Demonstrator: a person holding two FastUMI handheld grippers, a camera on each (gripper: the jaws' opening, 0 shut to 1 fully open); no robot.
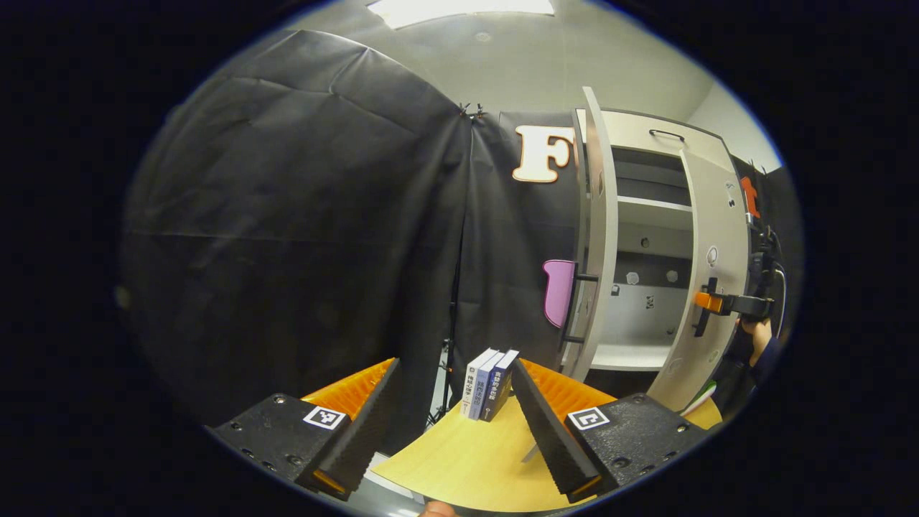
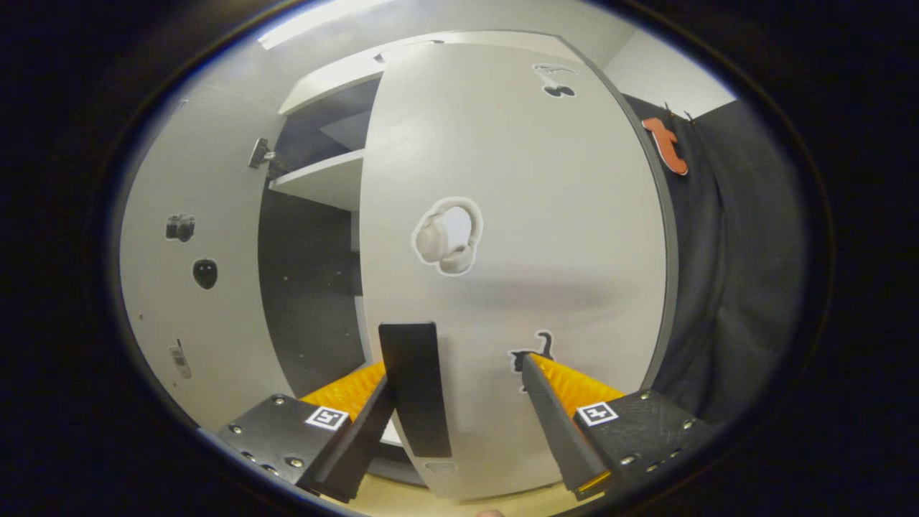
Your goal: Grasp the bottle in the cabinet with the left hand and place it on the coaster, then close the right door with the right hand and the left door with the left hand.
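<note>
The grey cabinet [image 1: 646,237] stands at the right of the left gripper view. Its left door [image 1: 602,237] is swung out, edge-on to me, and its right door [image 1: 711,215] stands partly open. My left gripper [image 1: 455,366] hovers open over the wooden table [image 1: 467,459], holding nothing. Farther off, my right gripper [image 1: 718,303] is at the right door's black handle [image 1: 700,309]. In the right gripper view the right door [image 2: 517,215] is very close. The handle [image 2: 416,388] stands between the open fingers of my right gripper [image 2: 456,366], beside the left finger.
Three books [image 1: 490,384] stand upright at the table's far edge, just ahead of my left gripper. A hand [image 1: 757,337] holds the right gripper. In the right gripper view, an inner shelf [image 2: 323,179] and the left door's inner face [image 2: 187,287] lie left of the right door.
</note>
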